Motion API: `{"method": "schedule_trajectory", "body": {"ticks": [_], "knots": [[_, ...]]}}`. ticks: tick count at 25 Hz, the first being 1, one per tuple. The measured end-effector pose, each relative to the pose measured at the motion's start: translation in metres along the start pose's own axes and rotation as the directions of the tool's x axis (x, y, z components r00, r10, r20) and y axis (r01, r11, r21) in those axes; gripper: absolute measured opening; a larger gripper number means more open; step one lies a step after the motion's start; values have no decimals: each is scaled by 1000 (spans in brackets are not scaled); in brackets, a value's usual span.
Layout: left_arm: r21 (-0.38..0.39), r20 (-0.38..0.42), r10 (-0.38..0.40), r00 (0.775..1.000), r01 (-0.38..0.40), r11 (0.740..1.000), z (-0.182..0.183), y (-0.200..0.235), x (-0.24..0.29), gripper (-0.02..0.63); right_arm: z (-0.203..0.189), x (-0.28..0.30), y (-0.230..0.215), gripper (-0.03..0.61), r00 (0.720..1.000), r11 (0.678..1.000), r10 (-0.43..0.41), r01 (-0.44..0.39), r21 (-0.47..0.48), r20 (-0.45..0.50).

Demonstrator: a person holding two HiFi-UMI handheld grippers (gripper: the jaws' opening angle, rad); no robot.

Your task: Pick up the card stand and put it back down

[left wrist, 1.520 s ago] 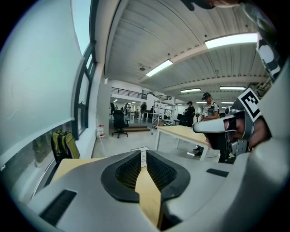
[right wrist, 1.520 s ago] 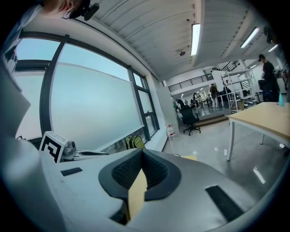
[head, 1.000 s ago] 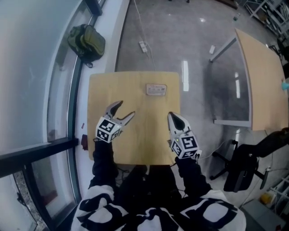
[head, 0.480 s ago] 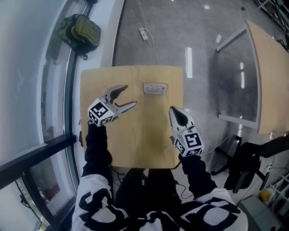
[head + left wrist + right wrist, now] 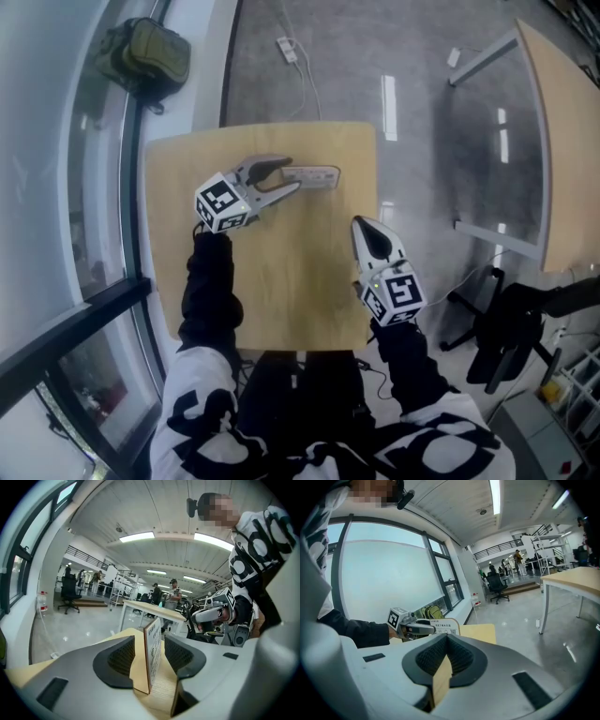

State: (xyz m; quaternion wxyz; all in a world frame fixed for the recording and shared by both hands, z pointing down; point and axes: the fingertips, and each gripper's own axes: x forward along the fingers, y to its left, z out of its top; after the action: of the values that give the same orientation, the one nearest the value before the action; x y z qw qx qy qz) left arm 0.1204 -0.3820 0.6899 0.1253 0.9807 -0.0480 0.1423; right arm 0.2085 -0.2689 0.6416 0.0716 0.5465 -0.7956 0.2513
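The card stand (image 5: 319, 176), a small upright printed card on a wooden base, stands near the far edge of the wooden table (image 5: 281, 281). My left gripper (image 5: 292, 175) straddles its left end. In the left gripper view the card stand (image 5: 152, 651) sits edge-on between the left gripper's (image 5: 149, 641) jaws, which are closing, with a narrow gap showing on each side. My right gripper (image 5: 362, 226) is shut and empty over the table's right side, apart from the stand. The right gripper view shows the card stand (image 5: 446, 626) far ahead, beyond the right gripper (image 5: 446, 637).
A green bag (image 5: 141, 52) lies by the window wall at the far left. A power strip (image 5: 286, 47) and its cable lie on the floor beyond the table. A second table (image 5: 562, 141) and a black chair (image 5: 511, 337) stand to the right.
My left gripper has moved forward and to the right, from beside the card stand to around its left end. The right gripper has stayed about where it was.
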Motion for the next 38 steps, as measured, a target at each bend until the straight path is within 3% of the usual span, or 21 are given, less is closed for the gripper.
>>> {"method": "schedule_trajectory", "body": {"ticks": [6,10,22,32,38], "knots": [[-14,19,-87,996,87,996,-2,-4,21,134,-11,-4,-7,21,1000,999,-17,17,28,-10],[-29,43,-124,991,125,992,-1,-9,29,41,-11,-4,-9,21,1000,1000,-17,18,25,-8],[-60,-16,-120,993,119,991,9,-34,18,24,20,-18,11,21,998,999,-33,33,-2,50],[-152,-132,3,991,-23,988,29,-96,-24,25,52,-63,66,21,990,997,-80,82,-6,115],[-226,-193,147,970,-190,955,42,-136,-74,24,59,-99,100,21,982,993,-118,121,-8,144]]}}
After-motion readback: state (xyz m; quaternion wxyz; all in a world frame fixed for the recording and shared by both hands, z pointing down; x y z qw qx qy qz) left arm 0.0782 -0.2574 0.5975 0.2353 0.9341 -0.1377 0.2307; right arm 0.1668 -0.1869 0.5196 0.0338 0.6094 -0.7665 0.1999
